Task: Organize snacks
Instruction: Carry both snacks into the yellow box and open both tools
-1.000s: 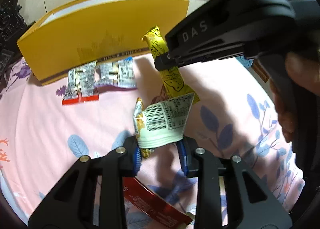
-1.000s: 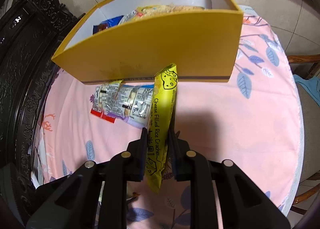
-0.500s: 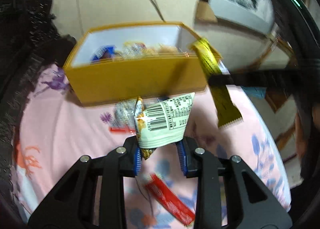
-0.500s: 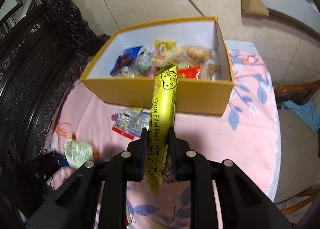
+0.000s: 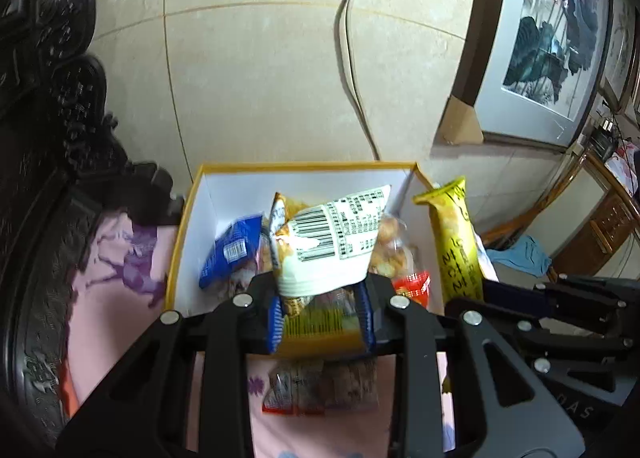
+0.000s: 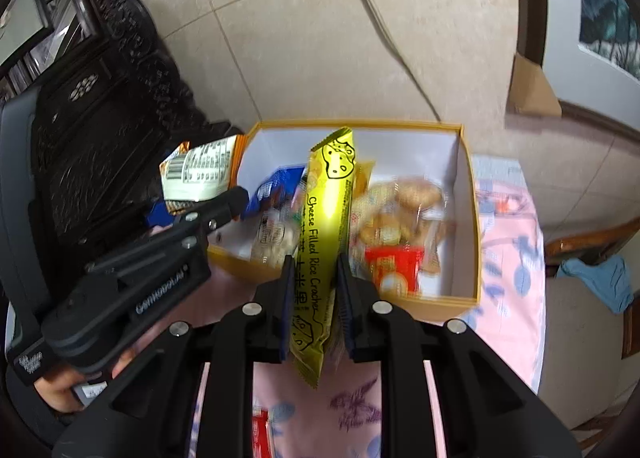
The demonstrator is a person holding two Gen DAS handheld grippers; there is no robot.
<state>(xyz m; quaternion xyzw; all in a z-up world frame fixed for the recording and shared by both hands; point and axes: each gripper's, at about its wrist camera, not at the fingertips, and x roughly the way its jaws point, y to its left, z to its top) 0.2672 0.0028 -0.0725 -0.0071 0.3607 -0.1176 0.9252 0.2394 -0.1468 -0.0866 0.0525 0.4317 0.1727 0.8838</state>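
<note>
Left gripper (image 5: pixel 322 312) clamped on white barcode snack bag (image 5: pixel 332 242), held above near-left part of yellow box (image 5: pixel 176 258). Box at table's far edge, on pink cloth (image 6: pixel 508 258), holds mixed snacks. Right gripper (image 6: pixel 313 290) pinches yellow cheese rice cracker pack (image 6: pixel 326 218), upright over box's near wall.

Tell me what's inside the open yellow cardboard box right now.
Inside the yellow cardboard box: a blue packet, a clear bag of golden biscuits, a red packet and small wrapped snacks. The held yellow cracker pack covers the middle; lower layers are hidden.
</note>
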